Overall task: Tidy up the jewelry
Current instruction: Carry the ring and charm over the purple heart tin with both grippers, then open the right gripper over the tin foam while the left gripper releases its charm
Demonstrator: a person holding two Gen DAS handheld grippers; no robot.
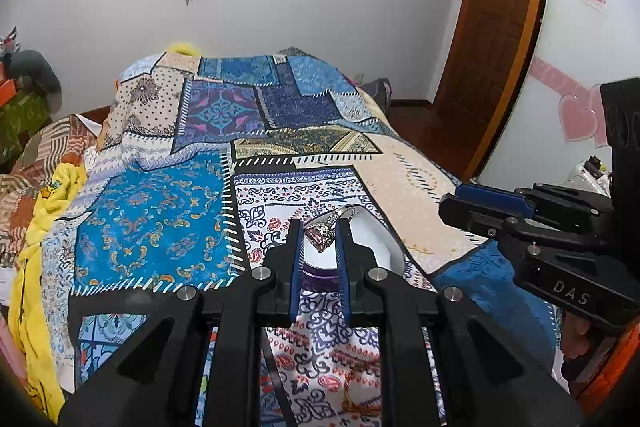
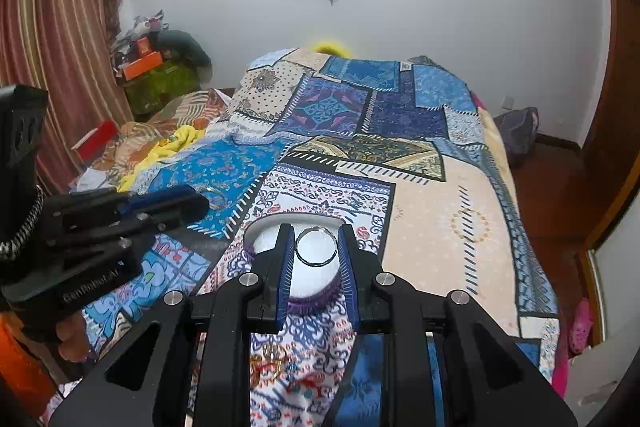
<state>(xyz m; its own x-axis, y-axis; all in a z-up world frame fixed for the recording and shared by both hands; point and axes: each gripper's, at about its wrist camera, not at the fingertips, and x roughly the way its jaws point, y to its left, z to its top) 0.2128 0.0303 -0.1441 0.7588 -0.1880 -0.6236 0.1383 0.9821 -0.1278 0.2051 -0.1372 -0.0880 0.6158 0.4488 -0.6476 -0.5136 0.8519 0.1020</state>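
Jewelry: stone-set ring point(image 1: 325, 230) pinched by left gripper point(image 1: 319, 233); plain band point(image 2: 316, 247) between right gripper point(image 2: 314, 247) fingers, contact unclear, over white dish point(image 2: 308, 283). Step: depositing. Next: lower, then release.

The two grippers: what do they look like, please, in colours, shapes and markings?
The left gripper and the right gripper are black angular frames with silver round bolts and blue ribbed pads inside the fingers. One body reads "DAS", the other "GenRobot.AI". A braided black-and-white cable runs by the left one.
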